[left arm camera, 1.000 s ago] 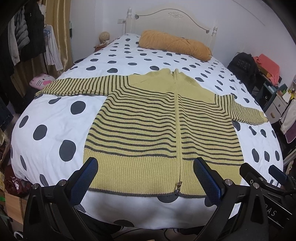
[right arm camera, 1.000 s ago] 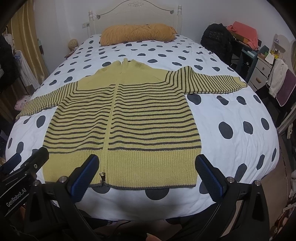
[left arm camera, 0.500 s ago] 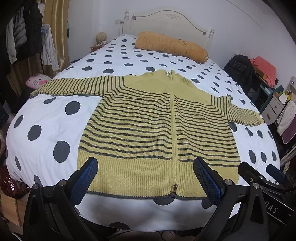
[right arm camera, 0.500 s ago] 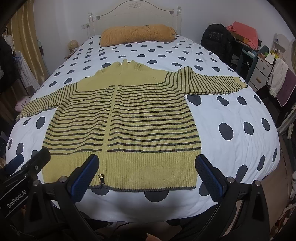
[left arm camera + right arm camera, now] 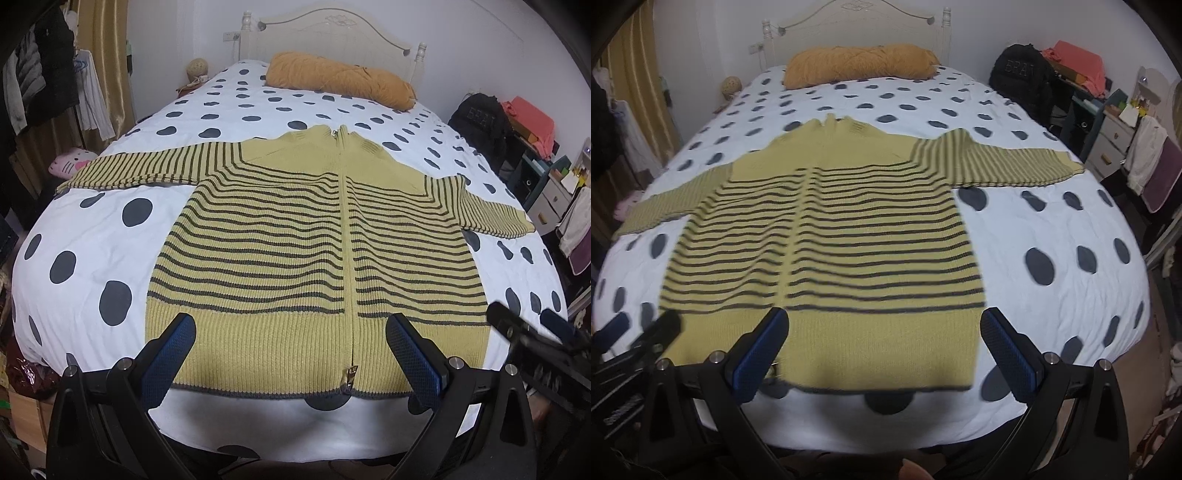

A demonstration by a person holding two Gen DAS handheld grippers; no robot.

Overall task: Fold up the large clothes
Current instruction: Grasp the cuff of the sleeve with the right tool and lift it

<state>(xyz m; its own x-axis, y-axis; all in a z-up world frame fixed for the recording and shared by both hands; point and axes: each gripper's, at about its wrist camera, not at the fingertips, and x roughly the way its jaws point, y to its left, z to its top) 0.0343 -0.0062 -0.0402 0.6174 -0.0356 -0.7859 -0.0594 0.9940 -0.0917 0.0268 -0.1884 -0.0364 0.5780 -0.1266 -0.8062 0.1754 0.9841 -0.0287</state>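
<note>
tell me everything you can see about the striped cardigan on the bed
The cardigan is a chunky ribbed knit, mustard yellow with thin dark stripes over body and sleeves, a plain yoke and a plain ribbed hem edged in dark trim. A zip runs collar to hem, closed, its pull at the bottom. It lies flat, front up, unfolded, on the polka-dot bedspread, collar toward the headboard, sleeves spread sideways. Neither open gripper touches it.

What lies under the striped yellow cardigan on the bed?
The cardigan lies flat, zipped, directly on the white duvet with dark dots, which shows all around it. A dot peeks out below the hem. Whatever is beneath its body and sleeves is covered.
</note>
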